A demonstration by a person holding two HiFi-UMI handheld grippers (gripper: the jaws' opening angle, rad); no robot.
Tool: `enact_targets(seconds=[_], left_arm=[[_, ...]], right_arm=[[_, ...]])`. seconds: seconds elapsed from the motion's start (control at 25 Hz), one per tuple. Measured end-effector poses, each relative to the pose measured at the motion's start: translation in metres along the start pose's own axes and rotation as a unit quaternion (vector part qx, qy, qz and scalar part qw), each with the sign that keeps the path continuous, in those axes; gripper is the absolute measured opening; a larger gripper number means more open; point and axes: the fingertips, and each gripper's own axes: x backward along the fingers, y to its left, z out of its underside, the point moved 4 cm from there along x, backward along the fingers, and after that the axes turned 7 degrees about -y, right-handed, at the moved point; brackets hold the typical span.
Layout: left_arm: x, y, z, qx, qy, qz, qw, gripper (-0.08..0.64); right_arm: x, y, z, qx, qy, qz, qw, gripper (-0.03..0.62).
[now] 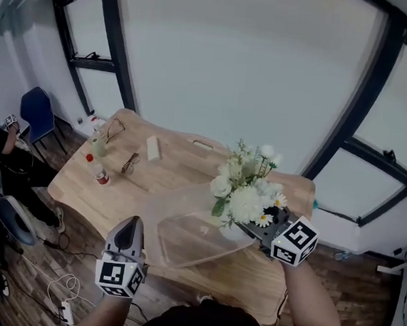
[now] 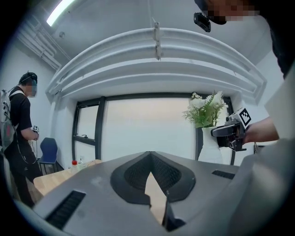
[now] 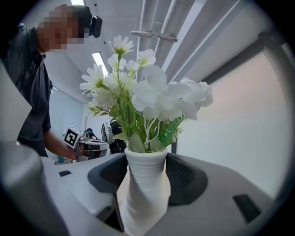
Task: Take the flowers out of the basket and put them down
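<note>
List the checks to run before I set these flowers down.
1. Right gripper jaws clamped on the white vase: ok.
2. Vase upright, flowers in it: ok.
3. Vase clear of the basket: cannot tell; they overlap in the head view.
4. Bare table beyond the basket: ok.
5. Left gripper empty, jaws shut, off to the side: ok.

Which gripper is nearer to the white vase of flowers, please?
Right. The right gripper has its jaws closed on the vase; the left gripper hangs apart, off to the vase's left, holding nothing.
</note>
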Motion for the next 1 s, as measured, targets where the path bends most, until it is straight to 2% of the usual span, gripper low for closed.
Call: enact_targets(seconds=[0.44,0.76,1.0], left_arm=[[-0.051,-0.062,0.0,0.009,-0.006,0.08,0.9967,0.005],[-0.074,-0.095,0.005,0.008,0.002,0.117,0.993,0.005],[-0.089,-0.11,0.01,0.004,0.014,0.127,0.9918,0.005]], right_arm=[[0.08,-0.033,-0.014,0.014,-0.016,0.101,0.995,0.279],[0.133,-0.05,-0.005,0.022,-0.017,0.175,0.984,0.279],[0.161,-0.062,0.024,0.025,-0.006,0.227,0.974,0.279]])
